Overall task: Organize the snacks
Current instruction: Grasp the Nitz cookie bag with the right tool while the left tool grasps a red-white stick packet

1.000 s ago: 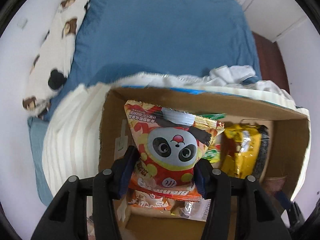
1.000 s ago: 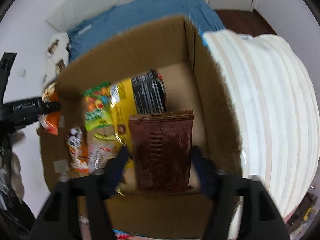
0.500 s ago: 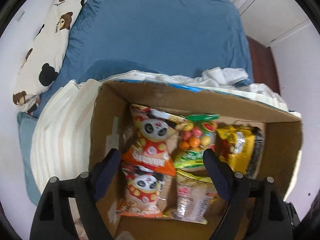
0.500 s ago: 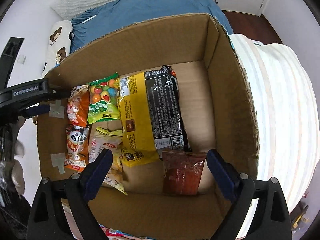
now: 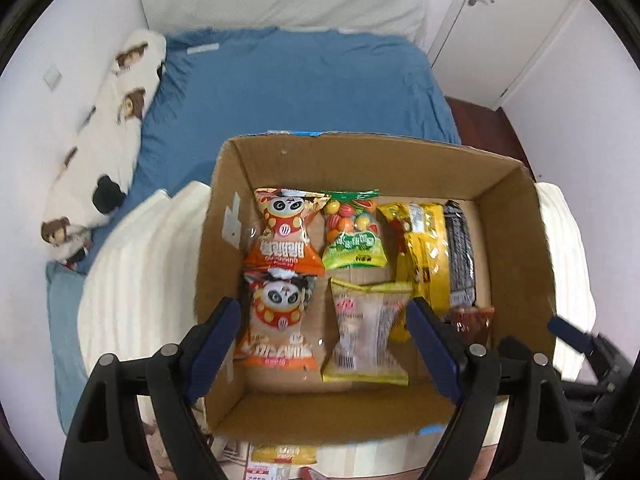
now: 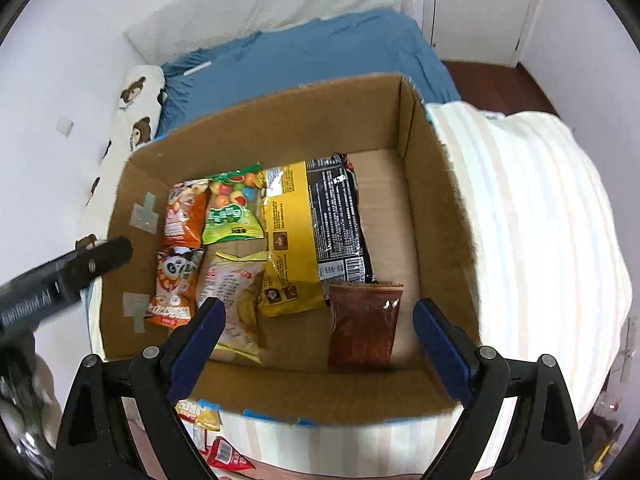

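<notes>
In the cardboard box (image 6: 436, 216), snack packets (image 6: 288, 236) lie flat.

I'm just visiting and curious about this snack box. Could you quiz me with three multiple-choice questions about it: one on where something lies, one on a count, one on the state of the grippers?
1. Where does the brown packet lie in the box?
A. In the near right part of the floor
B. In the far left corner
C. On top of the panda bags

2. How many panda bags are in the box?
A. One
B. Two
C. Four

3. What state are the left gripper and right gripper in?
A. Both open and empty
B. Both shut on bags
C. Left shut, right open

Answers: 
1 A, it lies just past the right gripper, beside the yellow bag. 
2 B, a far panda bag and a near panda bag lie in the left column. 
3 A, both sets of jaws stand wide apart with nothing between them.
</notes>
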Demonstrator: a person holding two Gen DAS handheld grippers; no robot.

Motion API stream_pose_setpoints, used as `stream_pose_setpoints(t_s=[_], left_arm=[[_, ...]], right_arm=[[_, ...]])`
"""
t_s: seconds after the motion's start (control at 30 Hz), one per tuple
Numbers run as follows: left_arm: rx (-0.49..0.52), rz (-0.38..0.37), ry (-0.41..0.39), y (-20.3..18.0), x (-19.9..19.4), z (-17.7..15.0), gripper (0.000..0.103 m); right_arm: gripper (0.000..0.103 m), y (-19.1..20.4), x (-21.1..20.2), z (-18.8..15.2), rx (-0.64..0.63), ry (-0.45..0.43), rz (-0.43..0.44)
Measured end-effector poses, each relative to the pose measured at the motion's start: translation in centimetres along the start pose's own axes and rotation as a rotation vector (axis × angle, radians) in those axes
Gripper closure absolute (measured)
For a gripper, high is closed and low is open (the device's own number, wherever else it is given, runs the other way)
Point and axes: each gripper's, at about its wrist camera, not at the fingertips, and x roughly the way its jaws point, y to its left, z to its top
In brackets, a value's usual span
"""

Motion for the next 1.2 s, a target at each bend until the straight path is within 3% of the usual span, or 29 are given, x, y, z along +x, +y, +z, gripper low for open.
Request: stream_pose_setpoints(t_s=[0.2,0.33,0.5,0.67,0.83,0.97,1.2], left_arm=[[-0.007,0.007,-0.140,0.3,-4.7,-3.8,0.018],[-0.037,-0.001,-0.224,1.0,-7.6,-6.7,0.018],[-0.075,0.009,-0.238,2.8,-8.7,-11.0,0.018],[-0.130,0.046,-0.182,5.6,-7.7,-16.6,0.018],[-0.175,0.112,-0.067,8.3,-4.8,-23.1,0.018],[-0.209,0.225,0.015,10.5,-1.6,-28.4,0.018],[-0.288,0.274,0.152,14.2,3.2,-34.3,0.018]], right_arm=[[0.007,0.8,-4.0,-2.6,-0.013,-0.100,0.031],[0.015,1.2,-6.1,-5.0,-0.016,-0.130,0.069],[0.015,2.4,-6.9,-9.0,-0.023,-0.108,0.136],[0.015,4.0,-4.6,-14.7,-0.040,-0.022,0.190],[0.015,6.5,1.3,-21.6,-0.140,0.156,0.234],[0.015,9.8,5.2,-26.4,-0.349,0.250,0.215],[0.015,15.2,8.7,-31.3,-0.762,0.293,0.116]])
